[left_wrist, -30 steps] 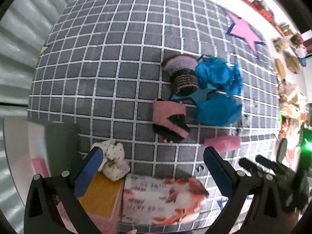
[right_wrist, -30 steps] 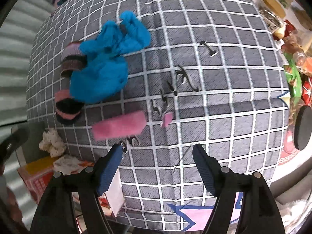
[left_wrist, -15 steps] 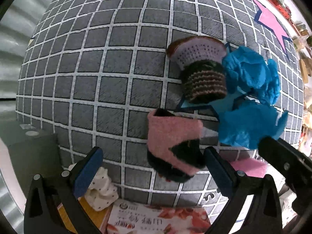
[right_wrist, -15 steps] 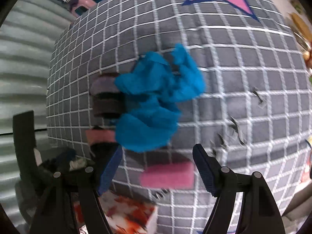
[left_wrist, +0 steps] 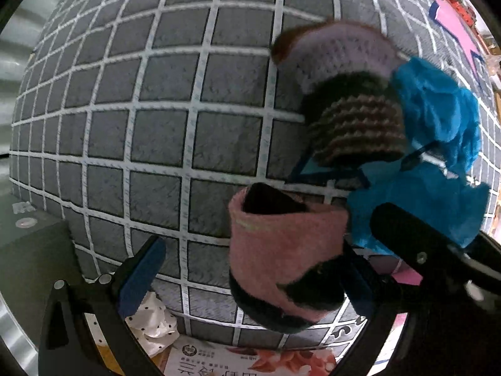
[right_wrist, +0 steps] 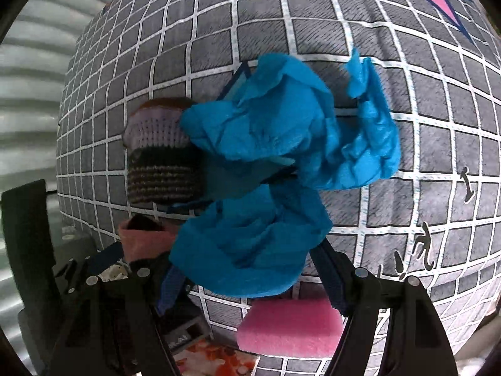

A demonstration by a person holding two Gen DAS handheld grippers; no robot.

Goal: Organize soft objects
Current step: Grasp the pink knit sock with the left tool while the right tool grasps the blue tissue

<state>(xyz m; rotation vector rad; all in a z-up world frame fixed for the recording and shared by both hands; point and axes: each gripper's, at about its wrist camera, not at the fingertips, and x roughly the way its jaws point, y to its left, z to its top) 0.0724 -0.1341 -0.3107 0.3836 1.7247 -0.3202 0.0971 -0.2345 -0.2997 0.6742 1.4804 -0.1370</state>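
Left gripper [left_wrist: 250, 275], jaws spread and empty, has dropped to straddle the pink-and-black sock [left_wrist: 281, 260] on the checked bedspread [left_wrist: 156, 125], a pickup apparently imminent; right gripper [right_wrist: 250, 277], likewise open, now brackets blue cloth [right_wrist: 250, 250].

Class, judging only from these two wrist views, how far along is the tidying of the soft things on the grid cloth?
Done: nothing visibly sorted; the striped knit piece, blue crumpled fabric and pink sponge lie loose together. In hand: nothing gripped; the left gripper is open around the pink and black sock, the right gripper open over the blue fabric. Left: all grasping and placing.
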